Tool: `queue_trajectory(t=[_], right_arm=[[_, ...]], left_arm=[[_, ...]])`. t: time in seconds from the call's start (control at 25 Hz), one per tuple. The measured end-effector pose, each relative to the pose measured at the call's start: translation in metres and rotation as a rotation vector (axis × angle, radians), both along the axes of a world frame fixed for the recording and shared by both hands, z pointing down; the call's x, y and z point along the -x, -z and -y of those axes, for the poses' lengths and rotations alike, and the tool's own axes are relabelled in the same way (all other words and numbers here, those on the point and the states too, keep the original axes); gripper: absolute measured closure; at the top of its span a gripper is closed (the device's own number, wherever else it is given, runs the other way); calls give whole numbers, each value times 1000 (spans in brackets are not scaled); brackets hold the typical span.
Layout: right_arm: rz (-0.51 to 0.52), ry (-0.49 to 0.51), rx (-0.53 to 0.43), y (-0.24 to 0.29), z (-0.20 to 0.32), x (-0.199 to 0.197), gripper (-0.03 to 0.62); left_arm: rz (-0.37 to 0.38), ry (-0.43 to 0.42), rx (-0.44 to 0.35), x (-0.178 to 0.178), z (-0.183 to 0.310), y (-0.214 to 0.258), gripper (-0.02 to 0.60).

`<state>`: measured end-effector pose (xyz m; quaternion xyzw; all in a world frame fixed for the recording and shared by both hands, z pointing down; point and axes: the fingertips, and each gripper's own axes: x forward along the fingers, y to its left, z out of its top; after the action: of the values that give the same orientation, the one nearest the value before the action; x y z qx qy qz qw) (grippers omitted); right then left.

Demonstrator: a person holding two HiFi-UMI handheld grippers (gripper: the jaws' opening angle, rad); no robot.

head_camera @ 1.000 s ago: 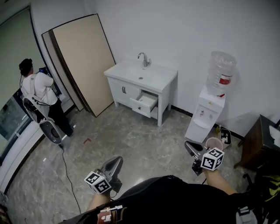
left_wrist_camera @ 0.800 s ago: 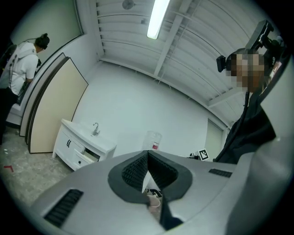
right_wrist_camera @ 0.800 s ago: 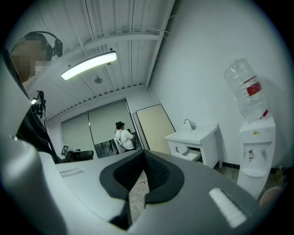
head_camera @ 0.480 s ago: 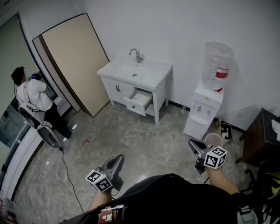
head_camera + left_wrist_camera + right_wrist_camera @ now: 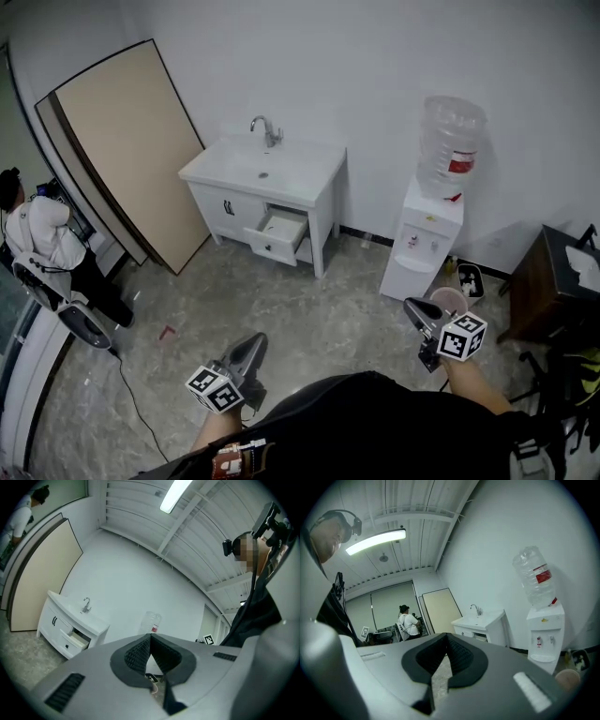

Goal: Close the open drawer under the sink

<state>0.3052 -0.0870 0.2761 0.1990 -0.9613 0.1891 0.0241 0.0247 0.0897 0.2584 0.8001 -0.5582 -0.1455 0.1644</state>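
While drawer [image 5: 277, 232] gapes | left gripper [image 5: 252, 341], right gripper [image 5: 411, 306] clenched, empty | bottle label [image 5: 458, 165] unreadable

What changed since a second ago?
The sink cabinet, water dispenser and person in white slid left in the head view. Nothing was grabbed or let go. The drawer stays open; left gripper and right gripper stay shut, empty.

White sink cabinet [image 5: 298, 178], beige board [image 5: 122, 150], grey marbled floor [image 5: 309, 309]
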Motion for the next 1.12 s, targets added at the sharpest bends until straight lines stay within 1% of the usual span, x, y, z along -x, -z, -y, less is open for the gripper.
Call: queue_trajectory(t=[0.12, 0.24, 0.4, 0.52, 0.64, 0.84, 0.96, 1.12], right_arm=[[0, -30, -17, 9, 8, 31, 592], [12, -42, -37, 22, 15, 74, 592], [1, -38, -49, 29, 23, 130, 592], [-11, -51, -41, 27, 28, 160, 592], [-21, -78, -30, 24, 36, 184, 592], [-38, -102, -10, 14, 47, 212, 592], [-48, -100, -2, 10, 55, 228, 592], [-63, -83, -2, 8, 71, 244, 592]], left_arm=[[12, -26, -21, 38, 14, 8, 580], [23, -39, -26, 84, 23, 13, 580], [19, -39, -22, 141, 35, 14, 580], [2, -51, -17, 172, 44, 10, 580], [-4, -71, -2, 199, 53, 2, 581], [-12, -83, 14, 236, 69, -9, 580], [-20, -83, 22, 251, 78, -13, 580], [-28, -77, 29, 262, 91, -19, 580]])
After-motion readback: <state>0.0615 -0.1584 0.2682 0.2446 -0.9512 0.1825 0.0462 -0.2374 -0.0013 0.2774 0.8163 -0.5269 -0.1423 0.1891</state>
